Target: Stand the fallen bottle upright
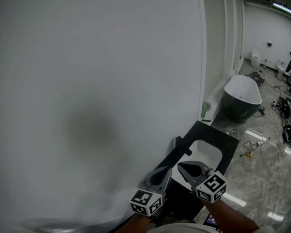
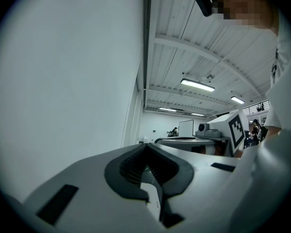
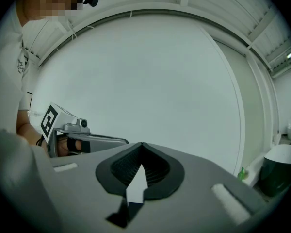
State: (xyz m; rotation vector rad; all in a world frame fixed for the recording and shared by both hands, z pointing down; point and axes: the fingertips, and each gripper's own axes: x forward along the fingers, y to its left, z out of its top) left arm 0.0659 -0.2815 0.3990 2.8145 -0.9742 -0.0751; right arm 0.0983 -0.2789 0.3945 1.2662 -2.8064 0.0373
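A small green bottle (image 1: 204, 109) sits far off on a pale ledge by the wall, beside the bathtub. It also shows in the right gripper view as the green bottle (image 3: 241, 174). I cannot tell if it stands or leans. My left gripper (image 1: 177, 141) (image 2: 146, 147) is held level close to the white wall, shut with nothing between its jaws. My right gripper (image 1: 180, 165) (image 3: 142, 147) is beside it, also shut and empty. Both are well short of the bottle.
A big white wall (image 1: 97, 91) fills the left. Below the grippers is a black counter (image 1: 230, 142) with a white basin (image 1: 206, 154). A dark bathtub (image 1: 242, 97) stands further back. Cables and small items lie on the grey tiled floor (image 1: 266, 178).
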